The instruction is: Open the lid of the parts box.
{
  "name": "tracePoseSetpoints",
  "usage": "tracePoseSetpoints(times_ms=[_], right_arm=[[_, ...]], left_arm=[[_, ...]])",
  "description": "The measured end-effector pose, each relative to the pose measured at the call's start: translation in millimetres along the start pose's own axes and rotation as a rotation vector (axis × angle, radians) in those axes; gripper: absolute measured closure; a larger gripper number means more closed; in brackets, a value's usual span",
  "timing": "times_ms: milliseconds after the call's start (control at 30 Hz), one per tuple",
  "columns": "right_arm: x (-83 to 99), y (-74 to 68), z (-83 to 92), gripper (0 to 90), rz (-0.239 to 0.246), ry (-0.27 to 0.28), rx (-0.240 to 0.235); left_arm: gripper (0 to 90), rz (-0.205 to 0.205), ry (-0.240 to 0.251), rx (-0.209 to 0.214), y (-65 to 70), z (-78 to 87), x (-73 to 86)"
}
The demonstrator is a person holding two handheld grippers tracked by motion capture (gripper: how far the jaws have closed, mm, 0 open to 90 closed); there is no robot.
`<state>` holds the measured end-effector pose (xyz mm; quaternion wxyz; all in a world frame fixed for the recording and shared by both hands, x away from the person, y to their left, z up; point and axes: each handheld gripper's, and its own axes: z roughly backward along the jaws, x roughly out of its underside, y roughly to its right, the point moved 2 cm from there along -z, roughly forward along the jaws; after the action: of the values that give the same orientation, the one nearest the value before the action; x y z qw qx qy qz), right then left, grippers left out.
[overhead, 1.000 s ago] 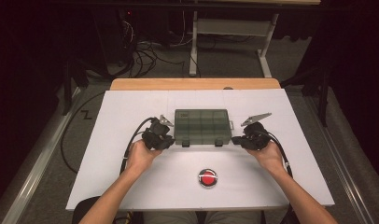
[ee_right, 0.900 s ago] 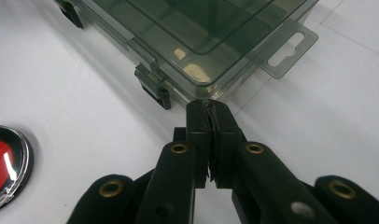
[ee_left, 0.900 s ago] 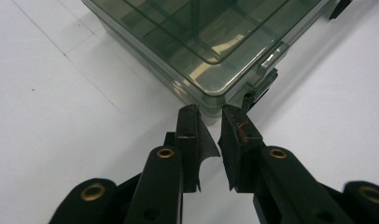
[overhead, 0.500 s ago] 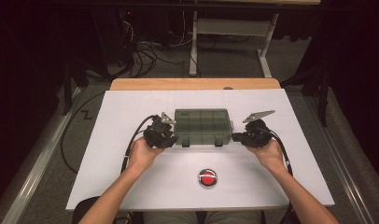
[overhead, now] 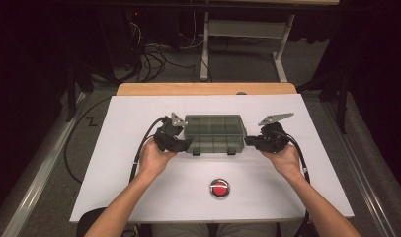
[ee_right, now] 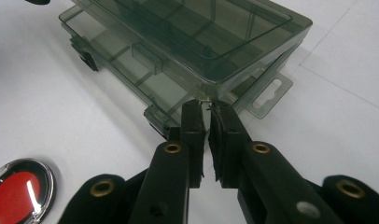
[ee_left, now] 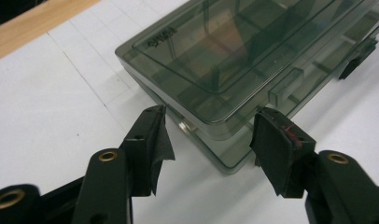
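A smoky see-through compartment box (overhead: 214, 131) lies shut on the white table (overhead: 114, 163), its two dark latches toward the person. My left gripper (overhead: 186, 144) is at the box's near-left corner. In the left gripper view its jaws have just been opening, and the left gripper (ee_left: 208, 140) straddles that corner of the box (ee_left: 234, 56) without pressing it. My right gripper (overhead: 249, 142) is at the near-right corner. In the right gripper view the right gripper (ee_right: 206, 109) has parted only a hair. It is still all but shut, its tips against the box (ee_right: 192, 42) corner, nothing between them.
A red push button (overhead: 220, 188) in a chrome ring sits near the table's front edge, also seen as the button (ee_right: 17, 193) in the right gripper view. A wooden strip (overhead: 203, 89) borders the far edge. Cables trail from both grippers. A hang tab (ee_right: 267, 95) juts from the box's right end.
The left gripper's jaws look spread wider at the box's corner than before. Both hands and the box stay where they were.
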<state>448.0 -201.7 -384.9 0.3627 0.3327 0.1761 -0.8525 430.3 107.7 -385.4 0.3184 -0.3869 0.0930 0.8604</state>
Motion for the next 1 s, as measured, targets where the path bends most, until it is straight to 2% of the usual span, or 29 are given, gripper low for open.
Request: tracePoseSetpoints(times_ms=[167, 233, 333, 367, 400, 433, 633, 900, 1000], right_arm=[[1.3, 1.5, -2.9, 84.9, -0.019, -0.010, 0.013], [1.3, 4.3, -5.2, 84.6, -0.034, -0.016, 0.022], [-0.5, 9.5, -10.3, 83.8, -0.083, -0.021, 0.035], [-0.5, 9.5, -10.3, 83.8, -0.083, -0.021, 0.035], [-1.2, 10.2, -11.8, 83.7, -0.091, -0.022, 0.040], [-3.3, 11.7, -15.1, 82.9, -0.103, -0.028, 0.045], [-9.5, 15.5, -24.2, 81.3, -0.134, -0.026, 0.053], [-17.1, 17.2, -33.4, 79.8, -0.156, -0.050, 0.065], [-20.8, 20.5, -36.9, 78.8, -0.175, -0.065, 0.077]], left_arm=[[44.7, 0.015, 0.038, -0.003, -1.5, 4.1, -4.2], [44.5, 0.034, 0.051, -0.002, -3.0, 5.5, -5.6], [44.4, 0.063, 0.080, 0.009, -6.5, 6.9, -8.3], [44.4, 0.063, 0.080, 0.009, -6.5, 6.9, -8.3], [44.4, 0.076, 0.089, 0.017, -7.8, 6.9, -8.8], [44.4, 0.106, 0.103, 0.032, -10.7, 7.1, -9.6], [44.3, 0.142, 0.131, 0.045, -14.6, 7.5, -11.9], [44.0, 0.161, 0.157, 0.043, -17.8, 8.0, -15.4], [43.5, 0.153, 0.170, 0.024, -16.9, 8.3, -17.0]])
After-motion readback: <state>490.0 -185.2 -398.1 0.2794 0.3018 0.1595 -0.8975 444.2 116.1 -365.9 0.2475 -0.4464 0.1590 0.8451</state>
